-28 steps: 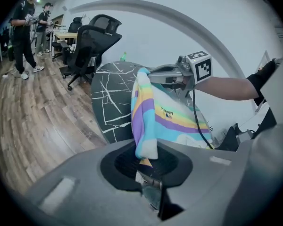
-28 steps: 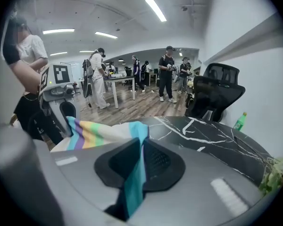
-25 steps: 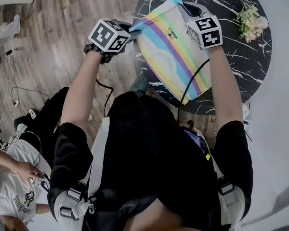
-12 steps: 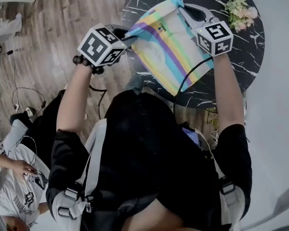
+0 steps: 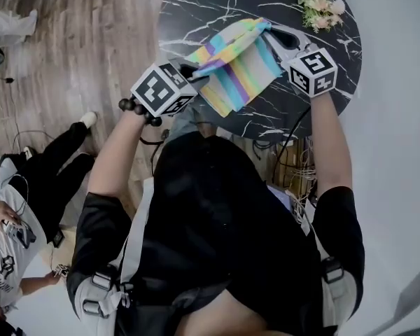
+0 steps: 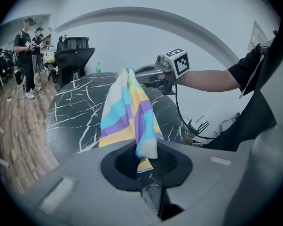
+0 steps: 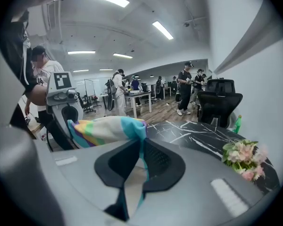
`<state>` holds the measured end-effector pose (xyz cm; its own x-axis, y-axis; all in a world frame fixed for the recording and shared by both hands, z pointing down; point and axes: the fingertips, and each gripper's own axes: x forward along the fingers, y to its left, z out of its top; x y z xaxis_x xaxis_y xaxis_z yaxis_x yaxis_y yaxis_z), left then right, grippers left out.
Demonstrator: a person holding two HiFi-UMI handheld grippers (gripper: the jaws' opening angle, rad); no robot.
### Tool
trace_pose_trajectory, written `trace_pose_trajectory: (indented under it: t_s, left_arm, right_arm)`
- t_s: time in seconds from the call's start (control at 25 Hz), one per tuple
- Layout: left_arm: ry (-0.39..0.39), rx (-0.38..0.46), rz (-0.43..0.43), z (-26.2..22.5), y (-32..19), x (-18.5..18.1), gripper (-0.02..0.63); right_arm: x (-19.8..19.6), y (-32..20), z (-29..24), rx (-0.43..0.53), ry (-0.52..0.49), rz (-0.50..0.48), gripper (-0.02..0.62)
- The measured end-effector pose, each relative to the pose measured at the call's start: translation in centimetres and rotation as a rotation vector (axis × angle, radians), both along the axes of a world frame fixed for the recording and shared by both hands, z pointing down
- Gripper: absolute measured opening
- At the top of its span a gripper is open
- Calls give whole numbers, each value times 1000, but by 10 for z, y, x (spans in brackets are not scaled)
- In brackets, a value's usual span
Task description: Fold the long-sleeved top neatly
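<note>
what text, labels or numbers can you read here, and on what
No words can be read.
Marker cubes: only black-and-white square patterns, no letters.
White shirt of the person at lower left: dark print, too blurred to read.
Striped top: no print in view.

Three cameras, one table [image 5: 196,5].
Head view steeply down, table at 12 o'clock; gripper views close behind jaws, facing each other; all share the striped top [image 5: 234,68].
</note>
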<state>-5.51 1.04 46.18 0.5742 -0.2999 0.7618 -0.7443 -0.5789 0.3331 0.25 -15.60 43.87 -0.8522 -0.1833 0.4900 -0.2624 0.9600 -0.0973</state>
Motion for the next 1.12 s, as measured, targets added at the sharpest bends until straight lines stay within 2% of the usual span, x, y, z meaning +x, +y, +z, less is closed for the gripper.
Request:
trace_pose_trajectory:
  t_s: [0.2, 0.44, 0.56, 0.64, 0.8, 0.88, 1.12]
  left_arm:
    - [-27, -10, -39, 23, 24, 43, 48]
    - [-107, 14, -77, 53, 31, 75, 58]
    - [-142, 16, -70, 72, 36, 91, 112]
    - [-143, 7, -61, 84, 43, 104, 172]
    - [-62, -63, -75, 97, 65, 126, 183]
    - [-31, -85, -102, 101, 70, 128, 183]
    - [-55, -48, -185, 82, 61, 92, 181]
  right_arm:
    - [53, 19, 23, -17, 49, 27, 35]
    - [113, 31, 64, -39, 150, 86, 35]
    - [134, 43, 77, -29, 196, 88, 35]
    - [142, 48, 81, -30, 207, 96, 38]
    - [138, 52, 75, -54, 174, 103, 57]
    - [128, 54, 75, -71, 162, 90, 92]
    - [91, 49, 91, -152, 167, 69, 153]
